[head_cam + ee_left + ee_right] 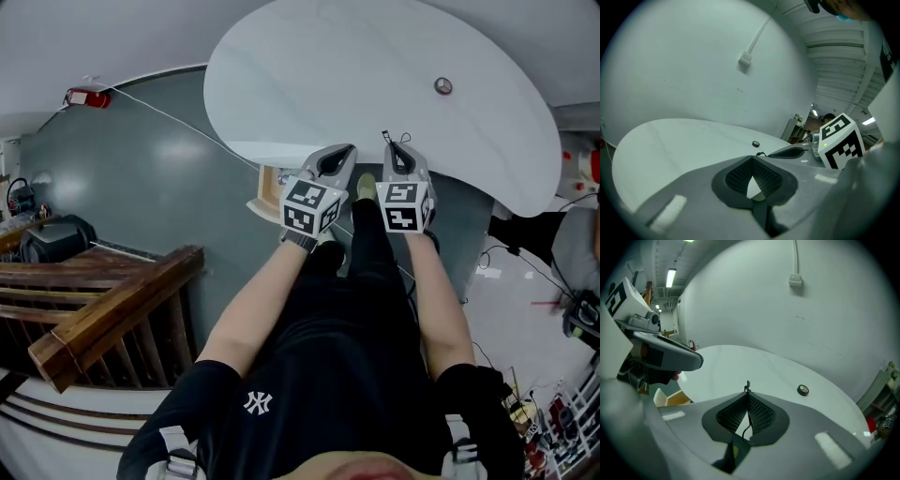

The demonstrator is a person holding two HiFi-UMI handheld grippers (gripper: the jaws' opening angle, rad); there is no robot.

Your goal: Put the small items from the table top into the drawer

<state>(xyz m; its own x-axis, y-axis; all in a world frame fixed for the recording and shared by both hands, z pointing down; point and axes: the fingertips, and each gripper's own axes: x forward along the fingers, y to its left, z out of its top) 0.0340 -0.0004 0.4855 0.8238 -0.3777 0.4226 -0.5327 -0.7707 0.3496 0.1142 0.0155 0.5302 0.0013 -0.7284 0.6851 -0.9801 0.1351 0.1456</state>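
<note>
**Item 1 — right tongs** [747, 397]: closed on a thin black wire piece [747, 386]. Its tip pokes up past the jaw tips and a loop of it shows lower down between the pads. We judge it one of the small items, pinched at the very end of the tongs because it is so slight.

**Item 2 — left tongs** [752, 161]: jaws together at the tips, nothing between them. They are held just beside the right pair, over the near edge of the table [309, 75]. We take this pair as the spare one here, perhaps on hand for the drawer.

**Item 3, drawer** [267, 194]: wooden, pulled open under the table's near edge, to the left of the left tongs and below them. The held wire piece is near it but not yet over it.

**Item 4, small round item** [443, 86]: lies flat on the far side of the table, well apart from both tongs and beyond the right pair. We judge it yet to be collected.
</note>
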